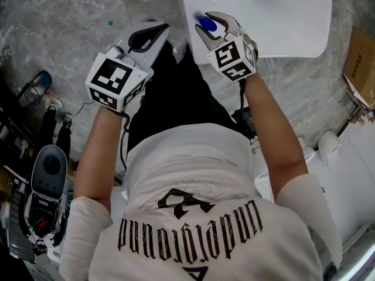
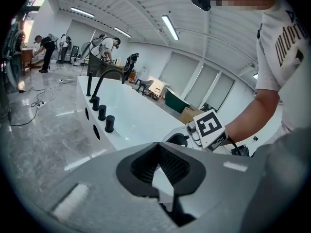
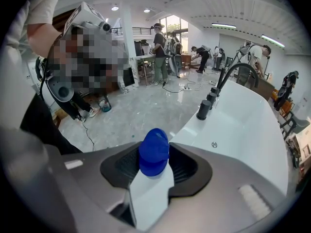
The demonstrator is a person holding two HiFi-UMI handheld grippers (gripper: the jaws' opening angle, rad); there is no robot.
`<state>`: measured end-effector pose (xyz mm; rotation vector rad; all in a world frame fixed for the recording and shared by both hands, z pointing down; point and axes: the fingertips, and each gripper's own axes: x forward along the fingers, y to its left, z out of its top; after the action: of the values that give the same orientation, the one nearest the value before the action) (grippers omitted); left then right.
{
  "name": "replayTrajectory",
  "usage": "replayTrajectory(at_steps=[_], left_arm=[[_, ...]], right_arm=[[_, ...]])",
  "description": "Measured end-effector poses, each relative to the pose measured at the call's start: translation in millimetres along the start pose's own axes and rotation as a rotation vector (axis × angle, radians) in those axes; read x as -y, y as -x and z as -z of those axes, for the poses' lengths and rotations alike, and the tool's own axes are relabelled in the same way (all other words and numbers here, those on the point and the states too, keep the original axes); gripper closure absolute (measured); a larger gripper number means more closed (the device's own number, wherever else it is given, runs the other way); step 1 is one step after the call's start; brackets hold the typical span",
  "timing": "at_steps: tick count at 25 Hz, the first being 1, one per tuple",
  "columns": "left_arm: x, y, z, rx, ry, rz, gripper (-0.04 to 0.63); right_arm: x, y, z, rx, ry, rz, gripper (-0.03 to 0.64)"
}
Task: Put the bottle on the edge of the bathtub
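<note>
A white bottle with a blue cap sits between the pads of my right gripper, which is shut on it. In the head view the right gripper holds the blue cap over the near left corner of the white bathtub. The tub's rim lies just beyond the bottle, with a black faucet and knobs further along. My left gripper hangs to the left over the floor, jaws shut with nothing in them. It looks toward the bathtub and the right gripper's marker cube.
Grey marble floor surrounds the tub. A cardboard box lies at the right, a white fixture below it. Black gear and cables crowd the left. Several people stand far off in the room.
</note>
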<state>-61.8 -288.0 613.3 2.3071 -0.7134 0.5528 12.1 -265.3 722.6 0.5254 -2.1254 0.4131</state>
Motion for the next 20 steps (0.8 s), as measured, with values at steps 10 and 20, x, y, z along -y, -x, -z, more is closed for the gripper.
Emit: replayTrajectory(at_steps=[10, 20], left_arm=[[33, -11, 5, -0.001, -0.010, 0.008, 0.589], [51, 15, -4, 0.035, -0.055, -0.016, 0.589]], right_arm=[[-5, 15, 20, 0.007, -0.007, 0.008, 0.405], [-15, 53, -10, 0.071, 0.007, 0.040, 0.390]])
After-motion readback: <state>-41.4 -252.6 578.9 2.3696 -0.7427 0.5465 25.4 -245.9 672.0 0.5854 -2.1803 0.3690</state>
